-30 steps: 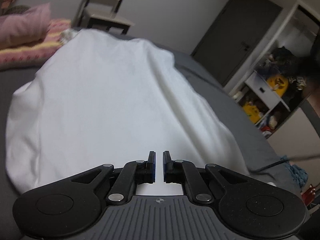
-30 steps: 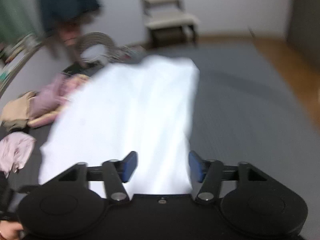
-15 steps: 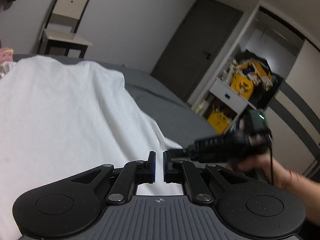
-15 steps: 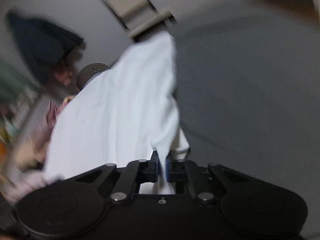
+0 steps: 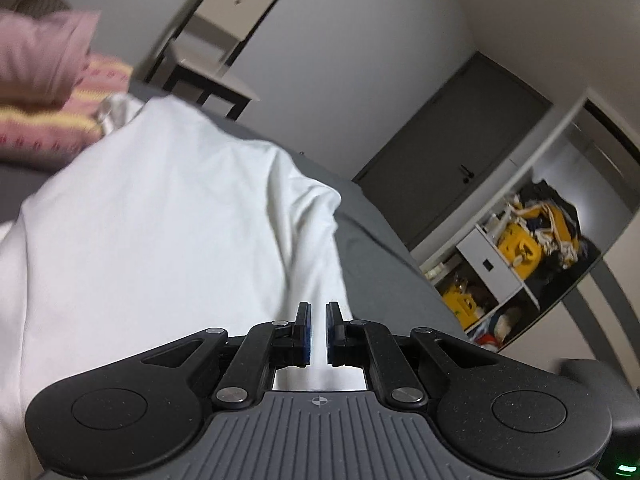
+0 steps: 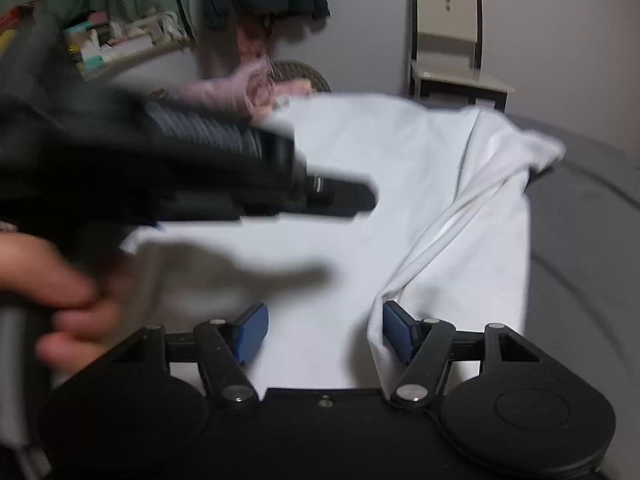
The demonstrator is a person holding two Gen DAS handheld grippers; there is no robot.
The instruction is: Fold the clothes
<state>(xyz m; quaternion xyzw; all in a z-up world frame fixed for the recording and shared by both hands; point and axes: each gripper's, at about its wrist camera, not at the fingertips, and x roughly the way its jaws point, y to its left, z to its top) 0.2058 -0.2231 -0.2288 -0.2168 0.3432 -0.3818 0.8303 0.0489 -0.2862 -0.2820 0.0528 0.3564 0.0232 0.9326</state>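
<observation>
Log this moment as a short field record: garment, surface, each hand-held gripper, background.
garment: white shirt spread flat, right edge folded over onto itself
surface: grey bed
left hand-held gripper: nearly closed with a narrow gap, nothing visibly between the pads, above the shirt
right hand-held gripper: open, holding nothing, a shirt fold beside its right pad
background: chair by the wall, pink clothes at the far left

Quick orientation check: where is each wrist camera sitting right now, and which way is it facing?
Left wrist: behind the left hand-held gripper, jaws nearly closed, low over the white garment, facing the dark door and shelves; no body visible.
Right wrist: behind the open right hand-held gripper, facing the chair; a hand shows.
Shared: garment, chair, grey bed.
</observation>
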